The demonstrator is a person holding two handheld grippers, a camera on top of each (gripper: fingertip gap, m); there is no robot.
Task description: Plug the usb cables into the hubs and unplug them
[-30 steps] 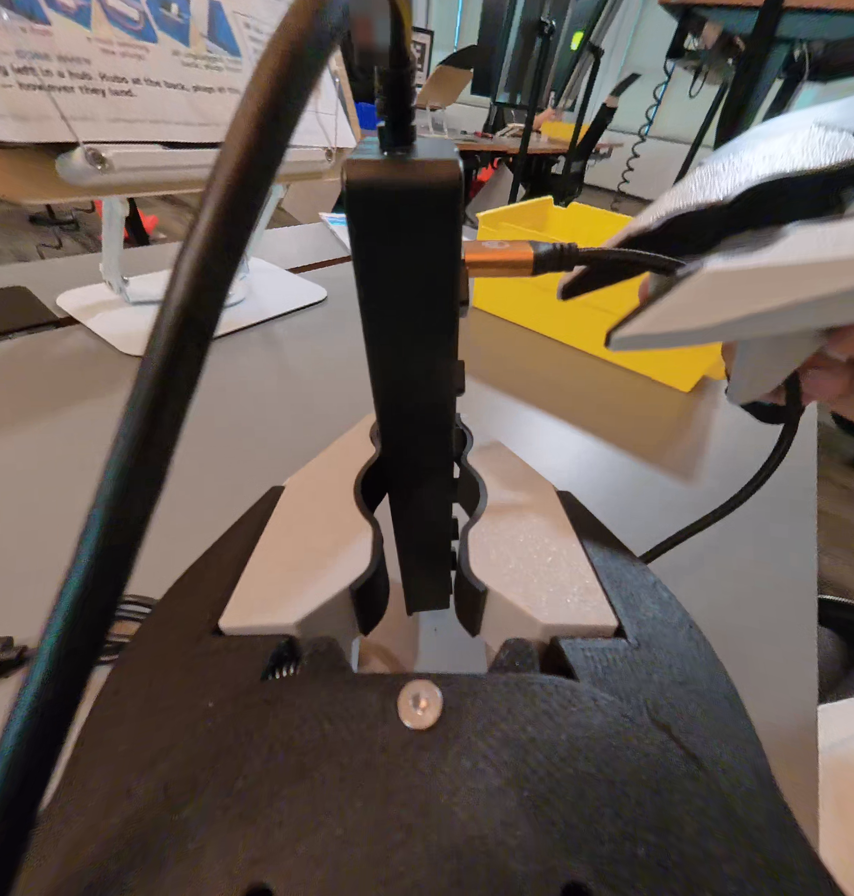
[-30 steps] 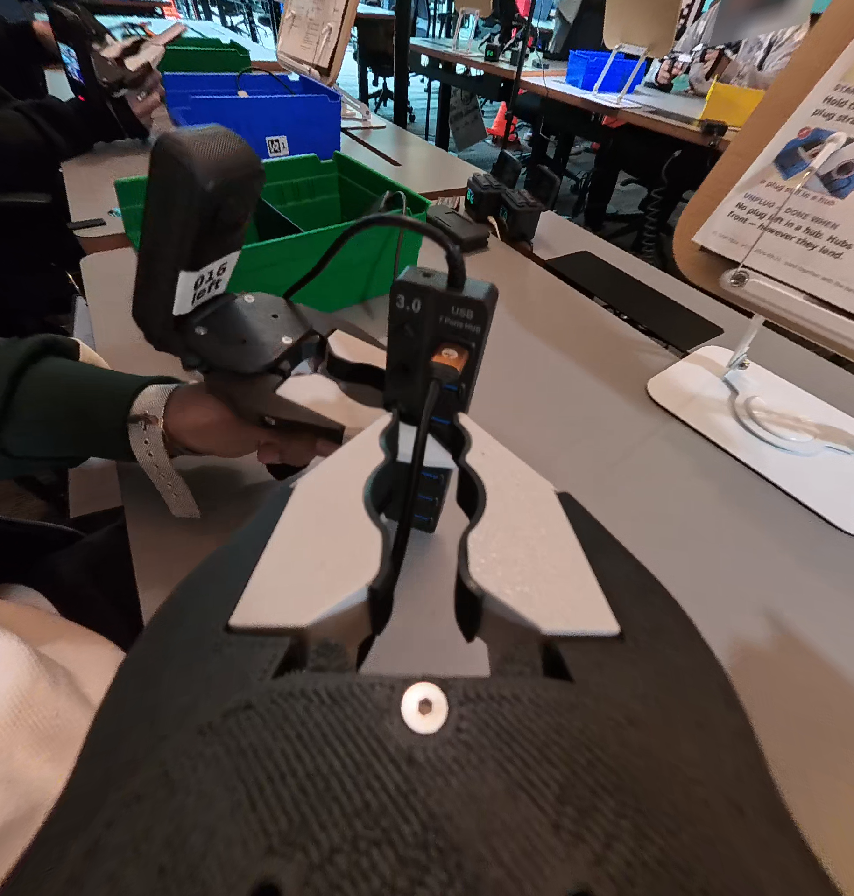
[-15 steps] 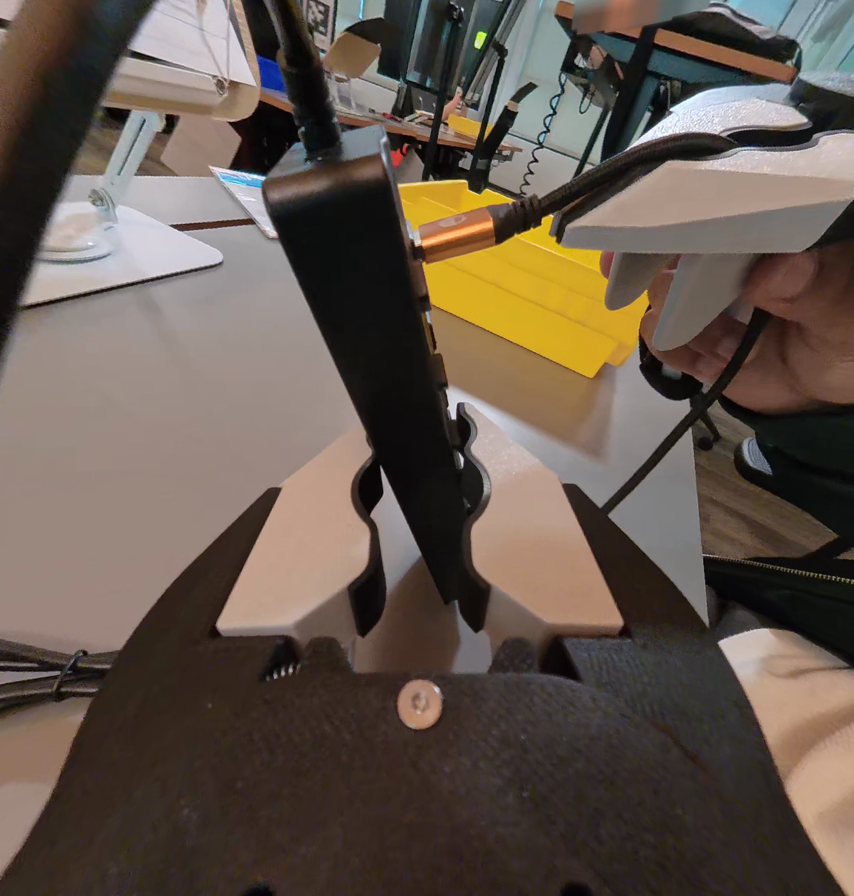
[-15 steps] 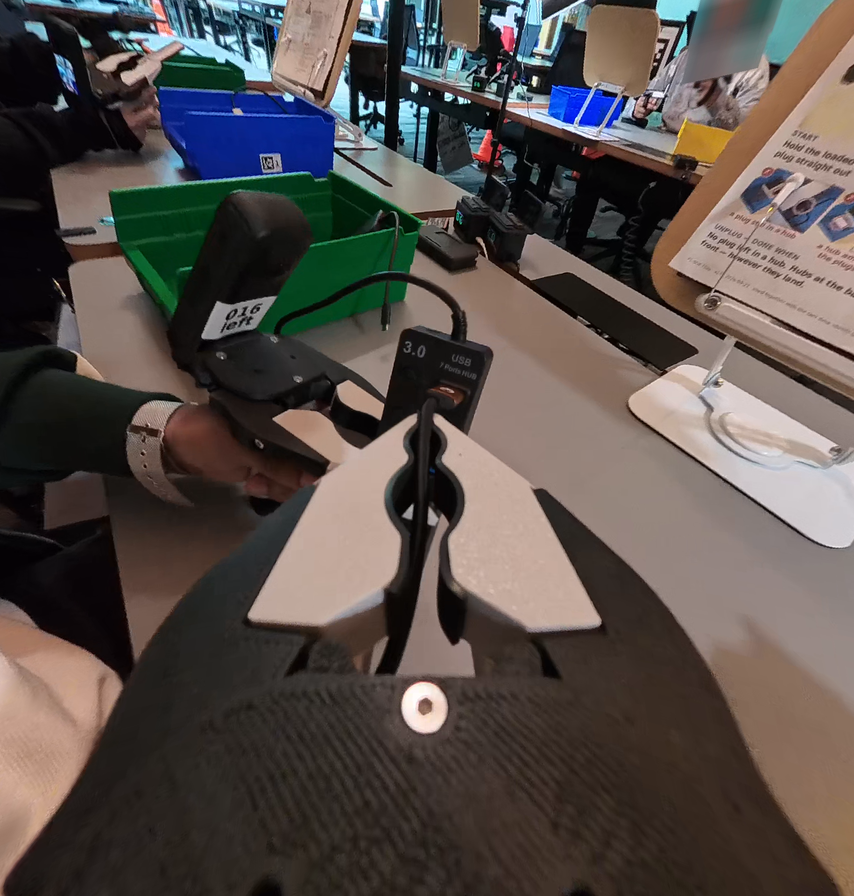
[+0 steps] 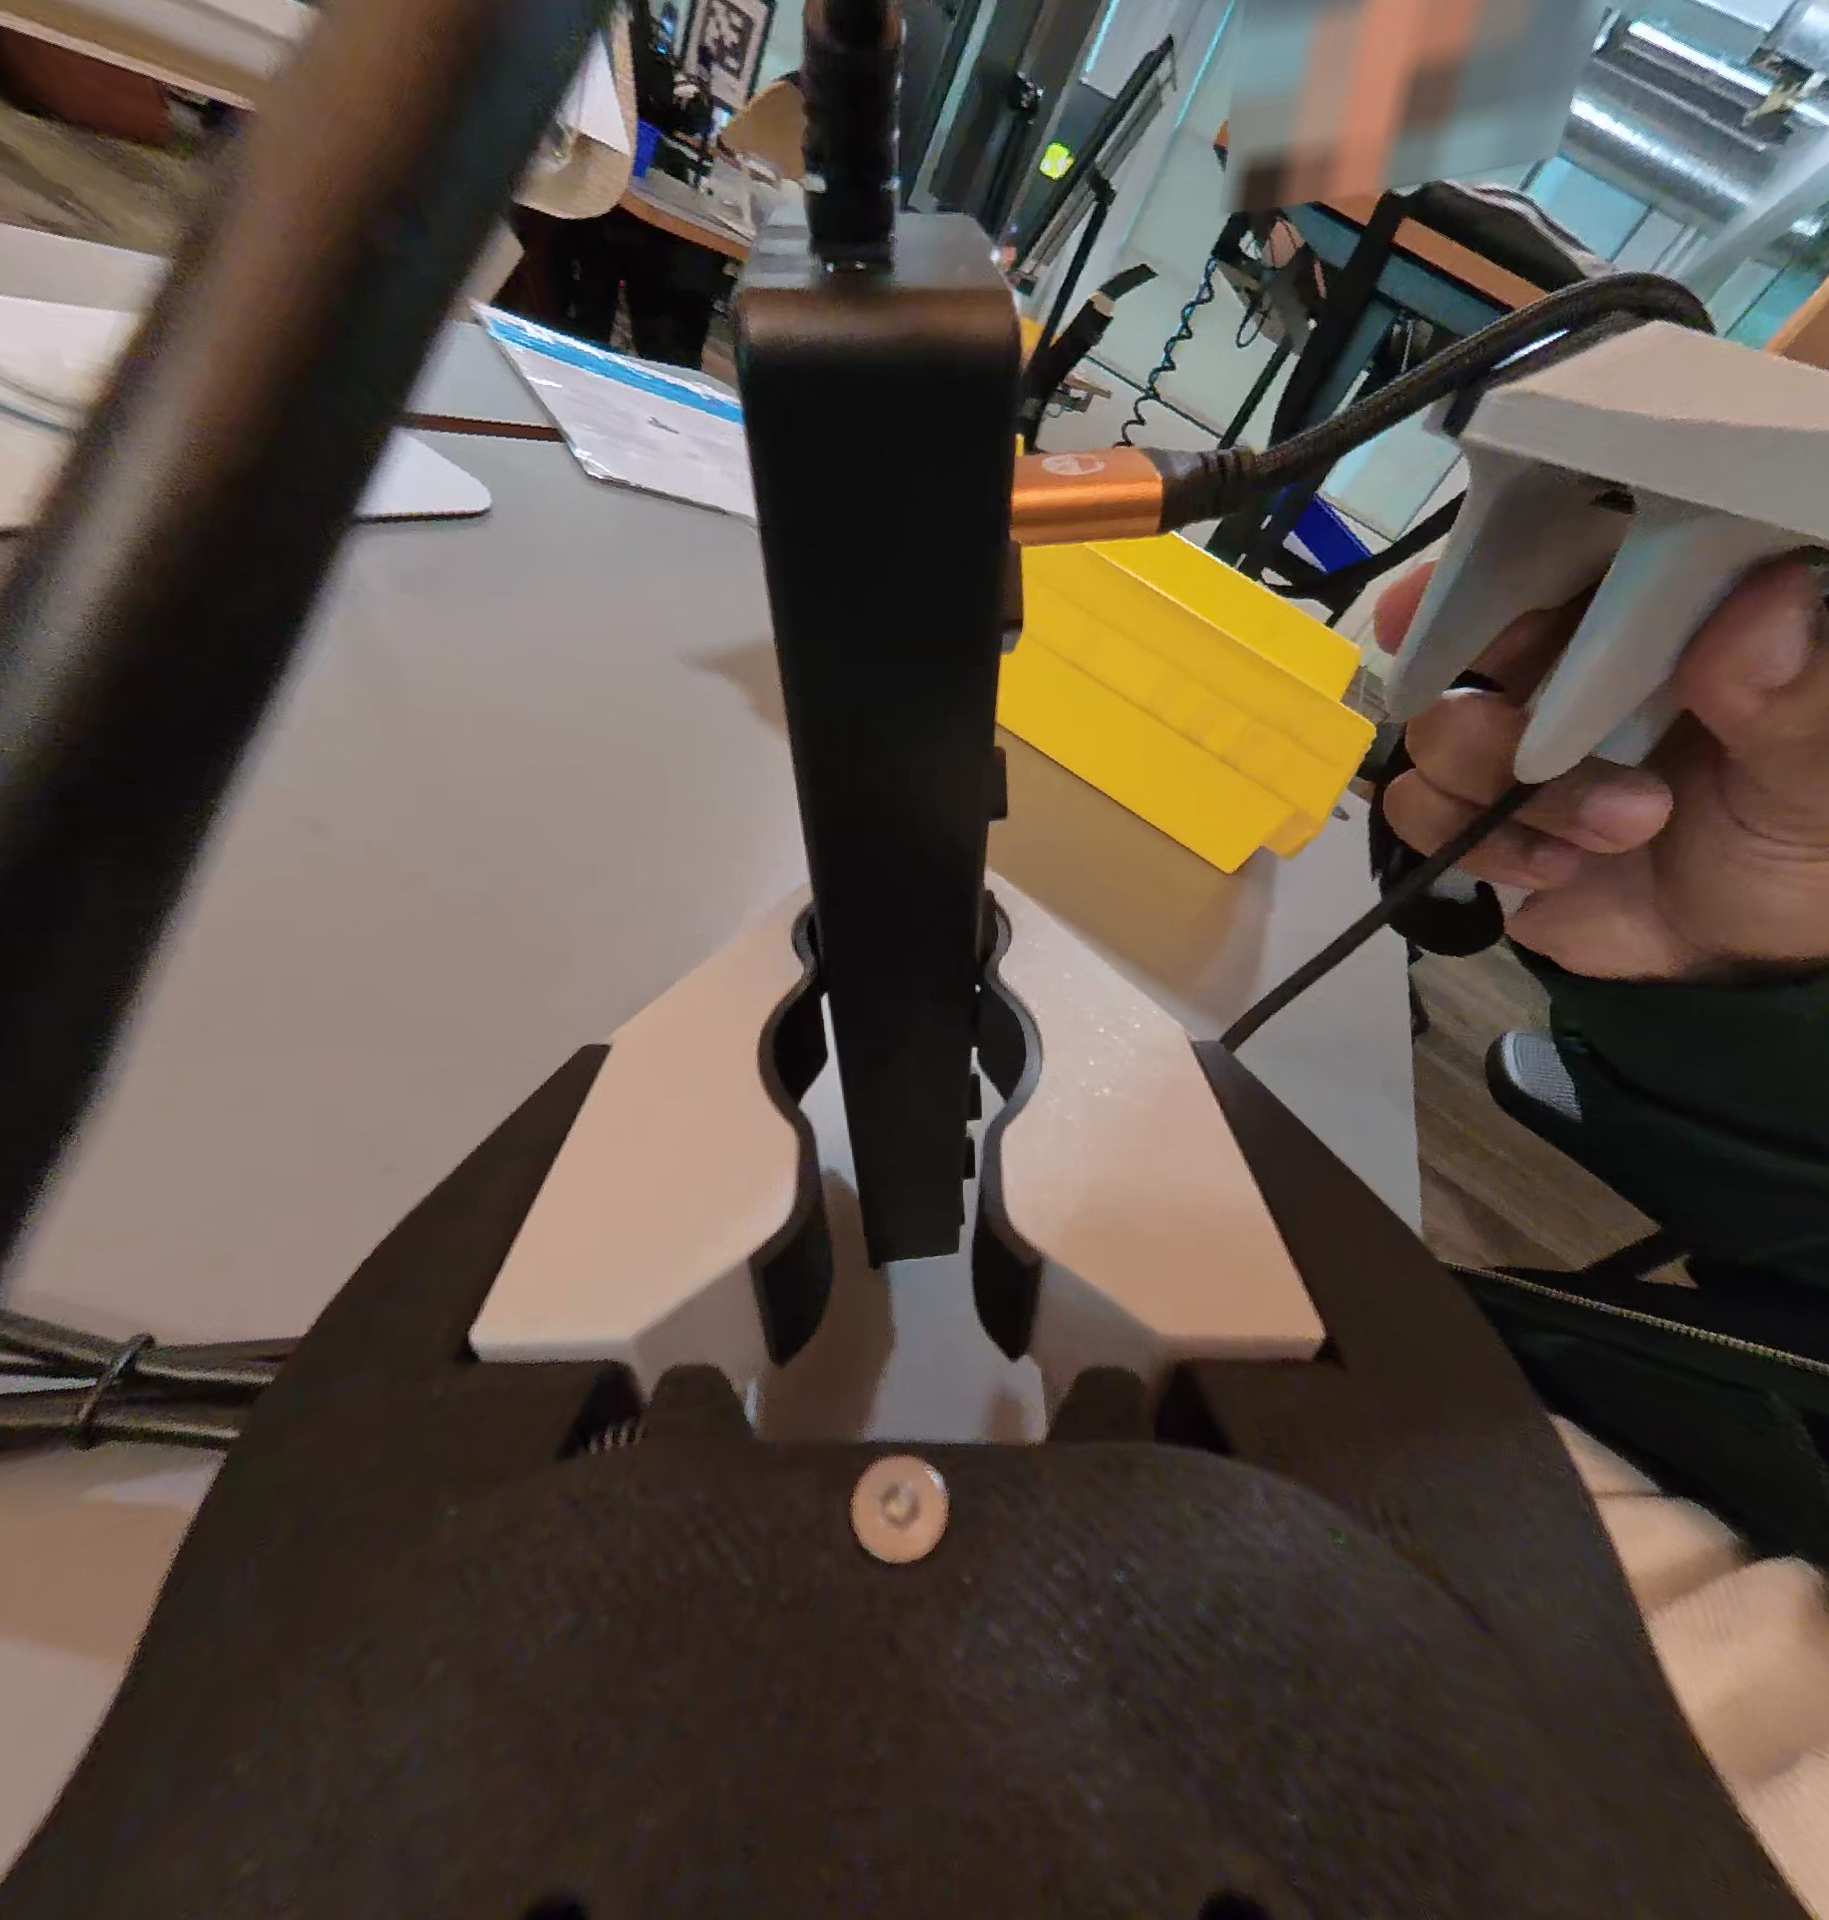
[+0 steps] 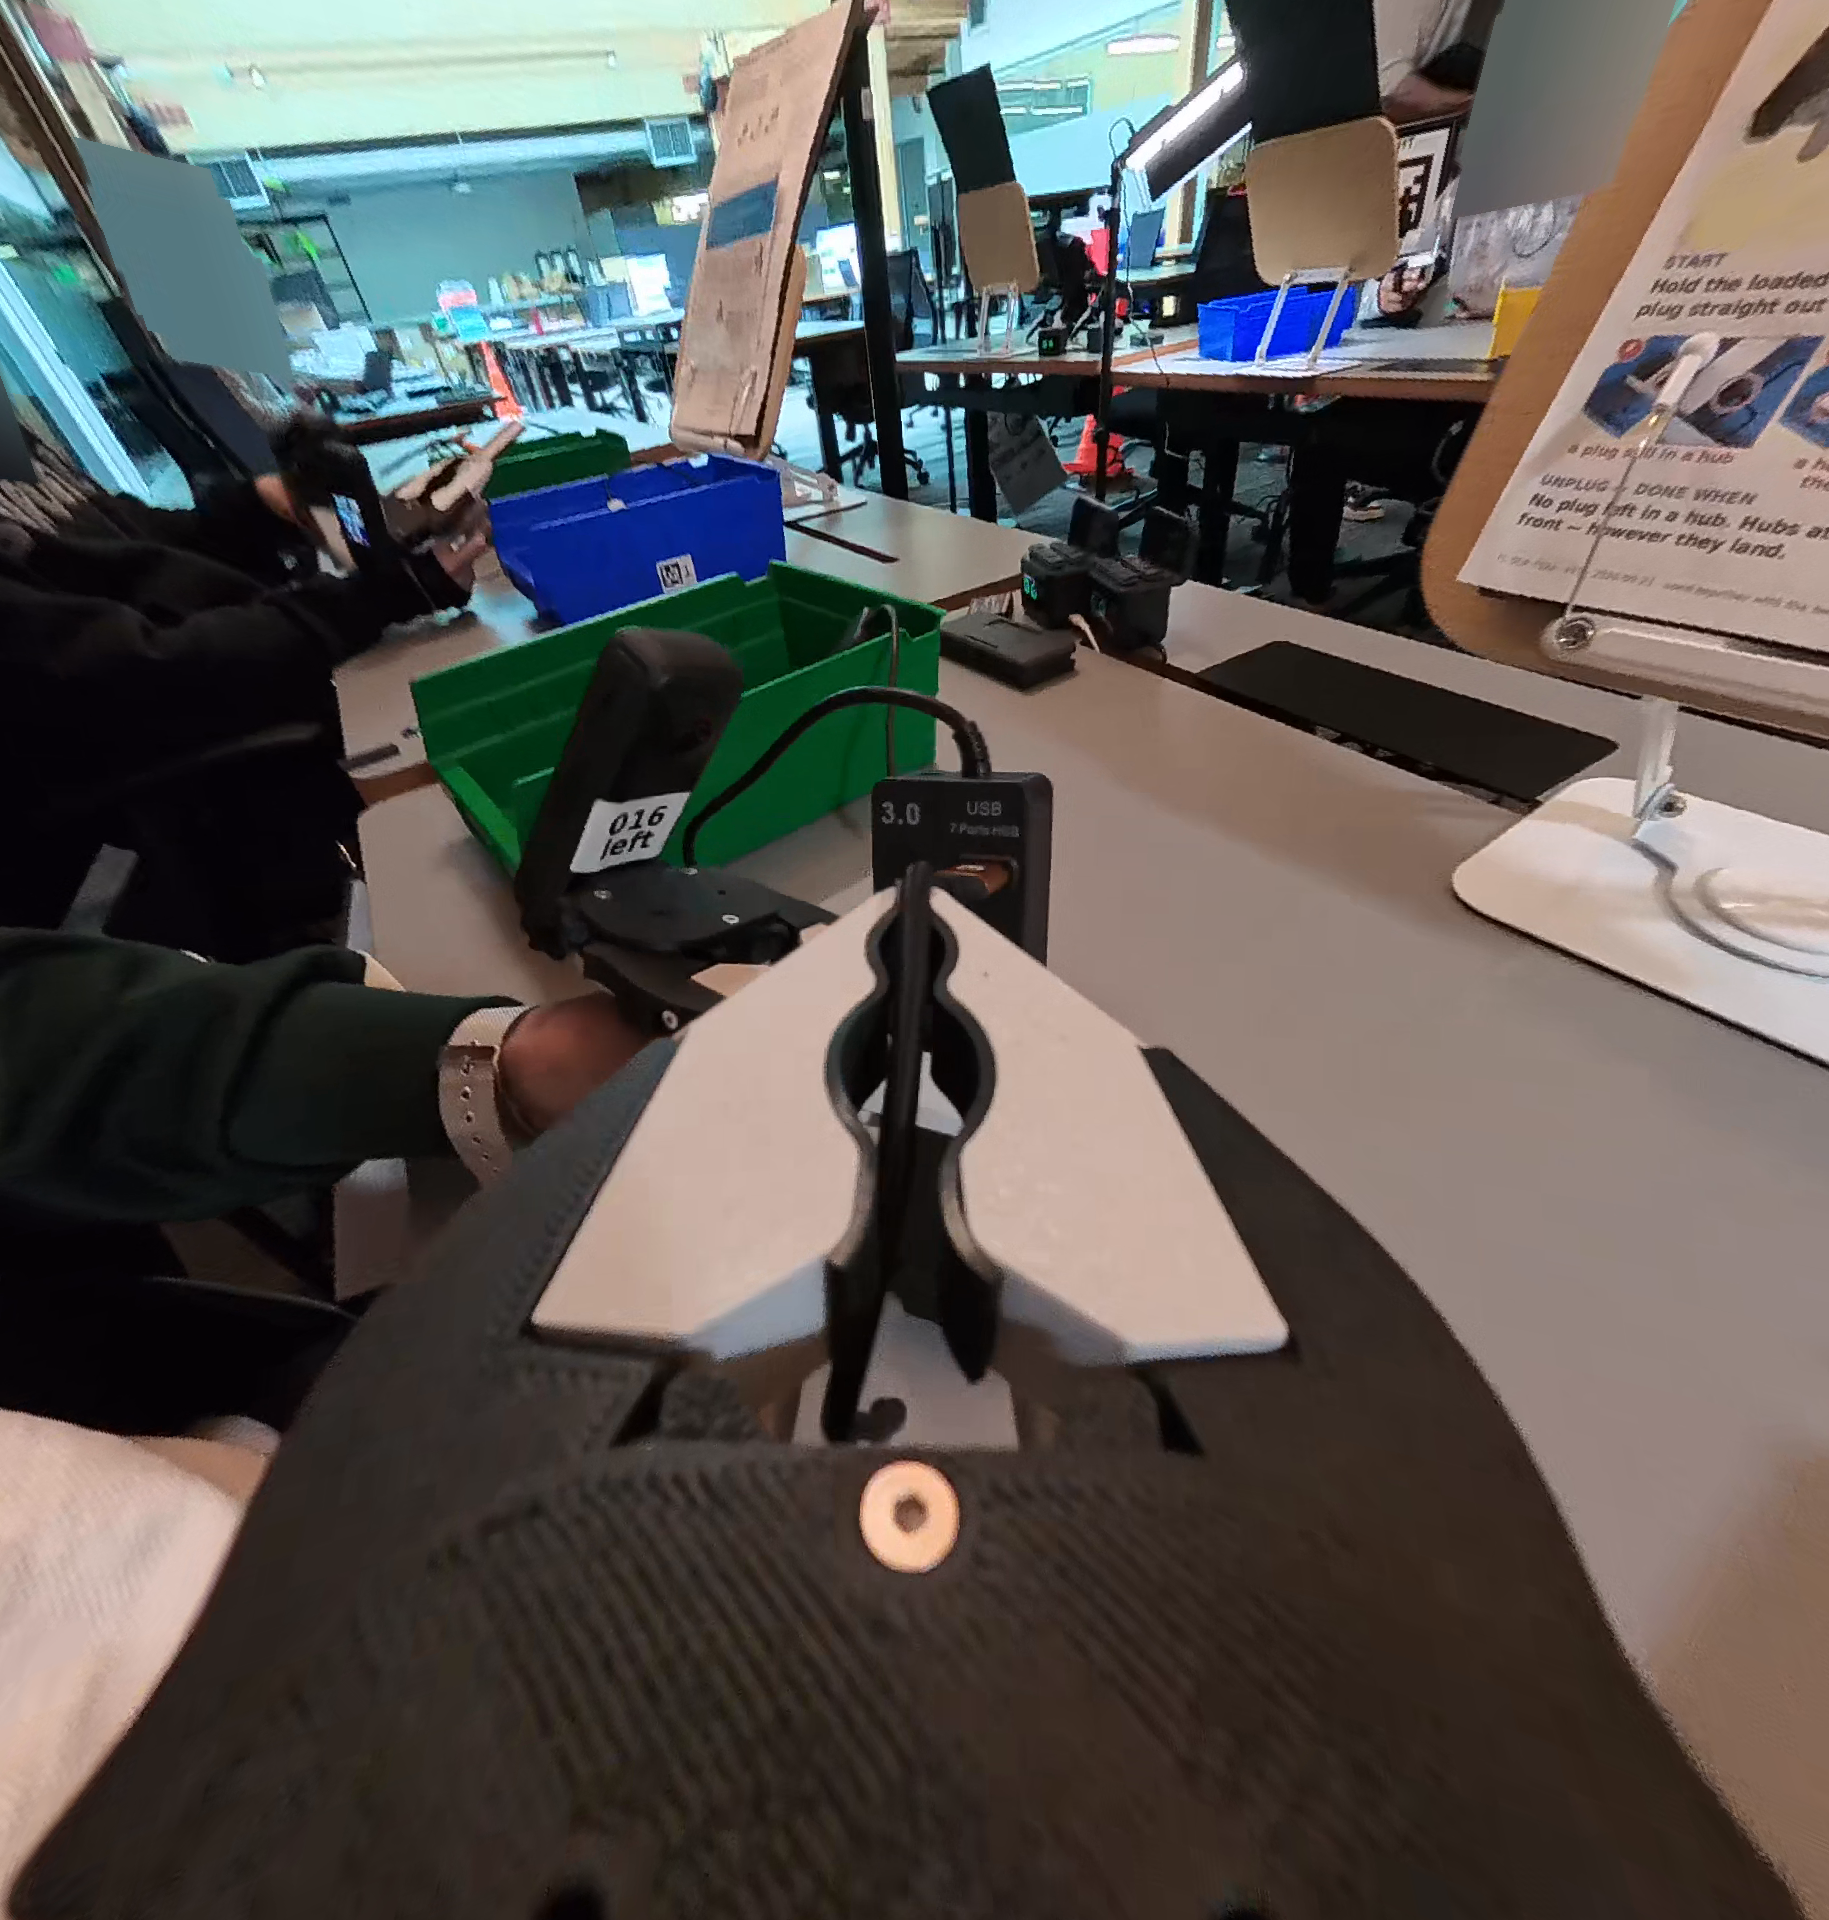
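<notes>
The left tongs (image 5: 894, 1091) clamp the upright hub (image 5: 884, 665) while the right tongs (image 6: 910, 1101) pinch the cable (image 5: 1336, 426), its copper plug (image 5: 1086, 499) seated at the hub's 3 o'clock side above the counter (image 5: 494, 790); unplugging seems next, needing a straight pull.

- Bare grey bench (image 6: 1305, 1039) lies open between the hub (image 6: 962, 831) and the white stand base (image 6: 1658, 914).
- A green bin (image 6: 785, 686) stands behind the hub.
- A yellow bin (image 5: 1180, 686) stands near the bench's right edge.
</notes>
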